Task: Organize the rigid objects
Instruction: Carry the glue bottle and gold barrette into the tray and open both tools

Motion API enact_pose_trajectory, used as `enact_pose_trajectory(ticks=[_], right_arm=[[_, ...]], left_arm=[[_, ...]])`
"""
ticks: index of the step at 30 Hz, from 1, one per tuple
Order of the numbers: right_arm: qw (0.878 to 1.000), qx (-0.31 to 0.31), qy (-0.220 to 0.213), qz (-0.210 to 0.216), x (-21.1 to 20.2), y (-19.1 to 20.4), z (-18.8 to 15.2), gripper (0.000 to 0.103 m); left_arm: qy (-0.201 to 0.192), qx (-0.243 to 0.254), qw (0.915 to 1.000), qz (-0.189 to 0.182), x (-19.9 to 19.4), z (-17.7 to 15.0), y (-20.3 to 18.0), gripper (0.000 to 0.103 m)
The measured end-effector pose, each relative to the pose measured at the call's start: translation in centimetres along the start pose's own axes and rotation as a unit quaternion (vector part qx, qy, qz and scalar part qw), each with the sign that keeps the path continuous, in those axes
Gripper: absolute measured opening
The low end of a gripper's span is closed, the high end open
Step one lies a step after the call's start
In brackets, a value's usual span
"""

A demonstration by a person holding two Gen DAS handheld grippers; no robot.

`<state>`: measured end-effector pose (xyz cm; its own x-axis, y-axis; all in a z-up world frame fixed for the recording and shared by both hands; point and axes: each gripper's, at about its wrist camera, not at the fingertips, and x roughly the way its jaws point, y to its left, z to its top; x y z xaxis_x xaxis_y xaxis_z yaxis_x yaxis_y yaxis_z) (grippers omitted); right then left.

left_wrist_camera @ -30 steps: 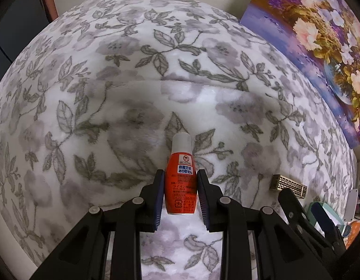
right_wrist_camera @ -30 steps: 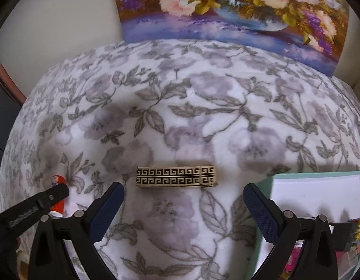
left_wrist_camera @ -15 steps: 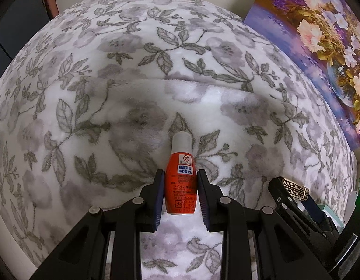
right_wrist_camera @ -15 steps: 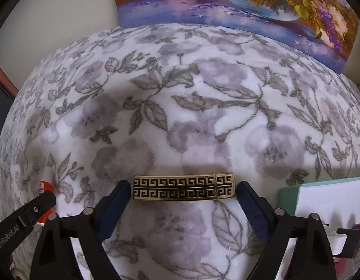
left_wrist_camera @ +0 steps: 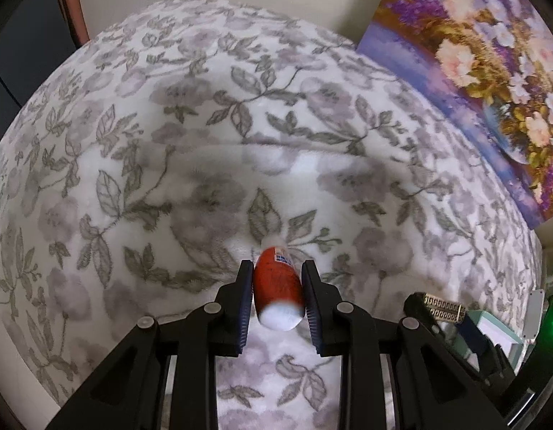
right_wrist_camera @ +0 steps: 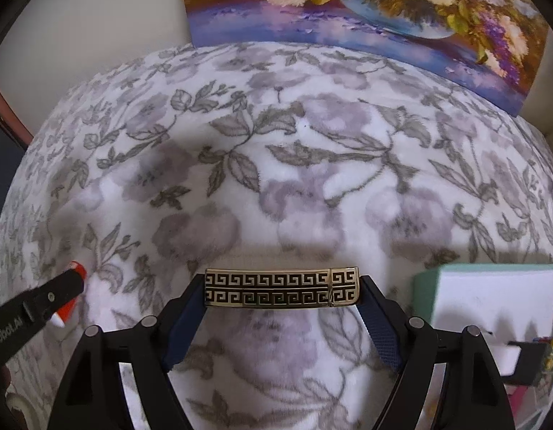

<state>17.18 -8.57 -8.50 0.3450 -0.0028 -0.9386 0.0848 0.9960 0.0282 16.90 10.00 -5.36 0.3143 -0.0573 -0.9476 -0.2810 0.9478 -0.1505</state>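
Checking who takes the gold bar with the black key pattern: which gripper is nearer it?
Right. The right gripper brackets the gold bar, jaws closing on its ends; the left gripper, off to its left, grips an orange bottle.

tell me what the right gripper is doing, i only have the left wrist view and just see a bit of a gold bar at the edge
Observer: The right gripper straddles the gold bar lengthwise. Its jaws are closing, with a pad right at each short end.
Operator: is the bar straight in there or skewed
Observer: It lies straight across between the pads, with its black key pattern facing the camera.
Operator: anything close on that side
Observer: A white box with a teal rim sits to the bar's right, apart from it.
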Motion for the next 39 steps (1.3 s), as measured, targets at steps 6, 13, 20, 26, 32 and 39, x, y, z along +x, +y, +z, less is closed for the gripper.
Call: enact_pose_trajectory(ticks=[6, 13, 20, 26, 32, 39], right_arm=[[1.0, 0.011, -0.011, 0.006, -3.0, -1.2, -1.3, 0.084], [0.999, 0.022, -0.024, 0.011, -6.0, -2.7, -2.6, 0.084], [0.999, 0.039, -0.03, 0.008, -8.3, -4.9, -4.3, 0.084], [0.998, 0.058, -0.032, 0.003, -9.9, -7.0, -5.5, 0.084], [0.996, 0.076, -0.041, 0.003, -12.0, -9.2, -7.2, 0.084], [0.994, 0.102, -0.041, -0.017, -13.3, -12.9, -9.2, 0.084]], left_arm=[[-0.029, 0.026, 0.9992, -0.005, -3.0, -1.0, -1.5, 0.022], [-0.022, 0.033, 0.9986, -0.036, -4.0, -2.3, -2.1, 0.022], [-0.044, 0.047, 0.9968, -0.047, -6.6, -3.3, -3.3, 0.022], [-0.068, 0.077, 0.9931, -0.057, -9.2, -4.6, -5.3, 0.022], [-0.1, 0.132, 0.985, -0.05, -11.5, -6.7, -8.2, 0.022], [-0.102, 0.193, 0.9741, -0.058, -12.2, -9.8, -11.7, 0.022]])
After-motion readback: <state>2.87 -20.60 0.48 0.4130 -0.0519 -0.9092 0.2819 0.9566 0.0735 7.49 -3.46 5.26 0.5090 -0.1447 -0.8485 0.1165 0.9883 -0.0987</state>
